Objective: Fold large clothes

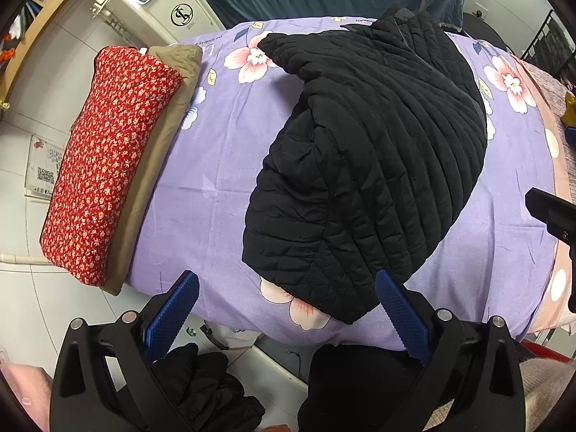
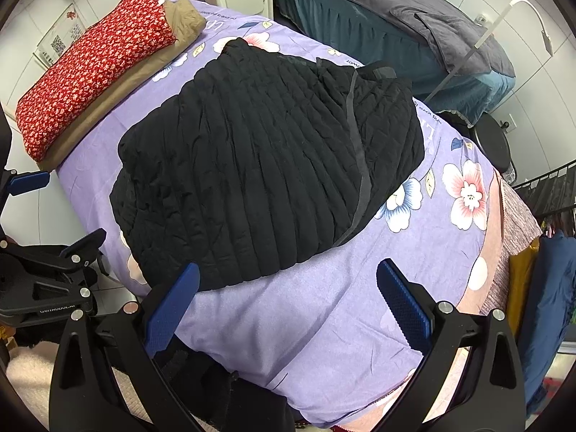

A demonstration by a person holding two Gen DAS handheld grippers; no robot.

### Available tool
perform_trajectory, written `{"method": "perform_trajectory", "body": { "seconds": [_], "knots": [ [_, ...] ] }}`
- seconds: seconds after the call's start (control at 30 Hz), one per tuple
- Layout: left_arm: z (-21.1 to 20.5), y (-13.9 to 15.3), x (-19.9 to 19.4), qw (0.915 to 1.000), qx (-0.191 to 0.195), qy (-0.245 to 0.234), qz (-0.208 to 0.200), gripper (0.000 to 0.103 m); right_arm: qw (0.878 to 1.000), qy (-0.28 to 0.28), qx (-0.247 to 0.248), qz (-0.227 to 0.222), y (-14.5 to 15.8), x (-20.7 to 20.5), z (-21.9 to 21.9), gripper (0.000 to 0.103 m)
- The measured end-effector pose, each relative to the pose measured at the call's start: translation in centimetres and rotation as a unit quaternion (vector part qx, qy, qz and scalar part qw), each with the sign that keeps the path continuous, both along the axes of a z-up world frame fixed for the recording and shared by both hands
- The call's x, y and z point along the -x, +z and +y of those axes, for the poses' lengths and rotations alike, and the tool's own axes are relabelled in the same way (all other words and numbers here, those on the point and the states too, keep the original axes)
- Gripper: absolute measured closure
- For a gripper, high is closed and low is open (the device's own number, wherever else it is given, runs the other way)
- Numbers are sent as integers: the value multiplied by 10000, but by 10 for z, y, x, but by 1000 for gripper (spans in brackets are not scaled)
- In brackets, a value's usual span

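A black quilted jacket (image 1: 370, 165) lies folded on a purple flowered sheet (image 1: 223, 165); a sleeve points toward the far left. It also shows in the right wrist view (image 2: 259, 165), with a grey zipper strip down its right side. My left gripper (image 1: 288, 309) is open and empty, hovering above the jacket's near hem. My right gripper (image 2: 288, 306) is open and empty, above the sheet (image 2: 324, 306) just before the jacket's near edge. The left gripper also shows at the left edge of the right wrist view (image 2: 54, 212).
A folded red floral garment (image 1: 104, 165) lies on a folded tan one (image 1: 158, 165) at the sheet's left edge. A white machine (image 1: 162, 0) and a blue-grey bed (image 2: 396, 28) stand behind. Black gloves (image 1: 208, 388) lie on the floor.
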State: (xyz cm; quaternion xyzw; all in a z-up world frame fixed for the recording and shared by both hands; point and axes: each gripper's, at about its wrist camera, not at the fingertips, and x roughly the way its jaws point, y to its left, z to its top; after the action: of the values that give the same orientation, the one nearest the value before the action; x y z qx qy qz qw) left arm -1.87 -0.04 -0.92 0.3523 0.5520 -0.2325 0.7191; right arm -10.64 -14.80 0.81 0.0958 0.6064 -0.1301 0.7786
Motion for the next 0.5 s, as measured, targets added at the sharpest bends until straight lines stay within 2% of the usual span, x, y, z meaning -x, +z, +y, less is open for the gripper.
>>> {"method": "perform_trajectory", "body": {
  "seconds": [0.5],
  "knots": [
    [-3, 2, -1, 10000, 14, 34, 0, 6, 10000, 38, 2, 6, 2, -2, 3, 6]
  ]
}}
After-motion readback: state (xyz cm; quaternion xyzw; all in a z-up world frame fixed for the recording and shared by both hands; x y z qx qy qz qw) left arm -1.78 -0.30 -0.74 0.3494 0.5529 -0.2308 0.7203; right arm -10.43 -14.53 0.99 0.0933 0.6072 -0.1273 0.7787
